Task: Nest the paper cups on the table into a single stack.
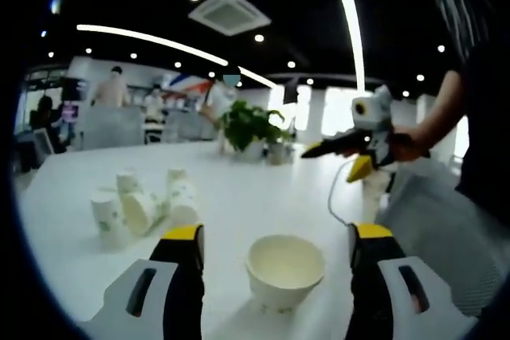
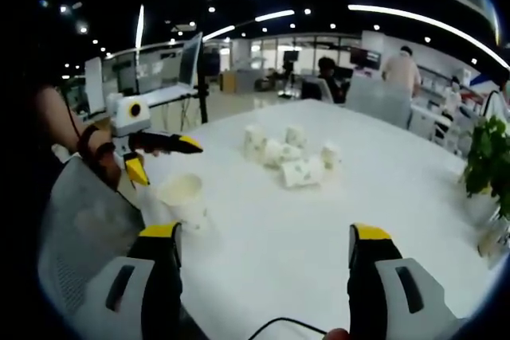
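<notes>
An upright white paper cup (image 1: pixel 284 270) stands on the white table (image 1: pixel 239 197), between the wide-apart jaws of my left gripper (image 1: pixel 276 233), which is open and not touching it. Several more paper cups (image 1: pixel 143 206), some upright and some lying on their sides, cluster farther left. The right gripper (image 1: pixel 336 160) hovers open above the table's right edge. In the right gripper view, my right gripper (image 2: pixel 264 232) stands open over bare table (image 2: pixel 271 228). The single cup (image 2: pixel 183 198) sits at its left, just below the open left gripper (image 2: pixel 163 157). The cup cluster (image 2: pixel 291 158) lies beyond.
Potted plants (image 1: pixel 251 127) stand at the table's far side, also seen as a plant (image 2: pixel 486 157) at the right. A grey mesh chair (image 1: pixel 434 224) is by the table edge, with a thin cable (image 1: pixel 335 197) near it. People stand far behind.
</notes>
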{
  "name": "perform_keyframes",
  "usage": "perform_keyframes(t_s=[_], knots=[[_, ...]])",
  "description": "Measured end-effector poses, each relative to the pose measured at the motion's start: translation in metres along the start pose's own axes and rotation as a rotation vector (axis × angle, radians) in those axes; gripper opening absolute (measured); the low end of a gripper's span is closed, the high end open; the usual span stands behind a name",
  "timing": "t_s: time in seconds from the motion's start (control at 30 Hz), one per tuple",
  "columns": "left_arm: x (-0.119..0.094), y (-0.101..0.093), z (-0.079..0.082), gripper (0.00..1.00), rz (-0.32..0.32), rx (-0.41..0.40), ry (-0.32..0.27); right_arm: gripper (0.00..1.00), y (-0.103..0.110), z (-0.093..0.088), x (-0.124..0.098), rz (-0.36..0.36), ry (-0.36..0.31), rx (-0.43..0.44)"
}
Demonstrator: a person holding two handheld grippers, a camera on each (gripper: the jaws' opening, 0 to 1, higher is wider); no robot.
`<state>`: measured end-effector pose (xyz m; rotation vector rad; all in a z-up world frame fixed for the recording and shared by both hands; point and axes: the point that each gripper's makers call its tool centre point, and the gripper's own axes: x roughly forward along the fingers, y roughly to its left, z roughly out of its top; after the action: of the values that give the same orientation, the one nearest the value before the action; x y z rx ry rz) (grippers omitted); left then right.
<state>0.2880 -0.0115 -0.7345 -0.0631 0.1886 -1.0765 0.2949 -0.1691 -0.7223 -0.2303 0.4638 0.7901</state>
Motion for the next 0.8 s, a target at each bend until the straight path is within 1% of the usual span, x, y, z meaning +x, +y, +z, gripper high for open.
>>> perform_keyframes(t_s=[0.1, 0.2, 0.27, 0.33, 0.43, 0.67, 0.8], knots=[[-0.001, 0.003, 0.001, 0.83, 0.023, 0.018, 0.002, 0.84, 0.000, 0.001, 0.000, -0.002, -0.001, -0.001], [-0.002, 0.003, 0.004, 0.87, 0.029, 0.044, -0.001, 0.85, -0.001, 0.001, -0.002, -0.009, -0.002, 0.001], [-0.002, 0.004, 0.006, 0.91, 0.034, 0.037, -0.003, 0.85, -0.001, 0.001, -0.002, -0.009, -0.004, 0.004], [-0.002, 0.005, 0.009, 0.94, 0.044, 0.054, -0.011, 0.85, -0.001, 0.000, -0.001, -0.008, -0.002, 0.003], [-0.004, 0.008, 0.009, 0.97, 0.056, 0.045, -0.005, 0.85, -0.002, 0.000, -0.001, -0.009, -0.001, 0.008], [-0.014, 0.014, 0.014, 0.98, 0.075, 0.058, 0.005, 0.85, -0.004, 0.002, 0.004, -0.004, -0.009, 0.010], [-0.022, 0.021, 0.016, 0.98, 0.101, 0.058, 0.010, 0.85, -0.004, 0.003, 0.008, -0.001, -0.013, 0.015]])
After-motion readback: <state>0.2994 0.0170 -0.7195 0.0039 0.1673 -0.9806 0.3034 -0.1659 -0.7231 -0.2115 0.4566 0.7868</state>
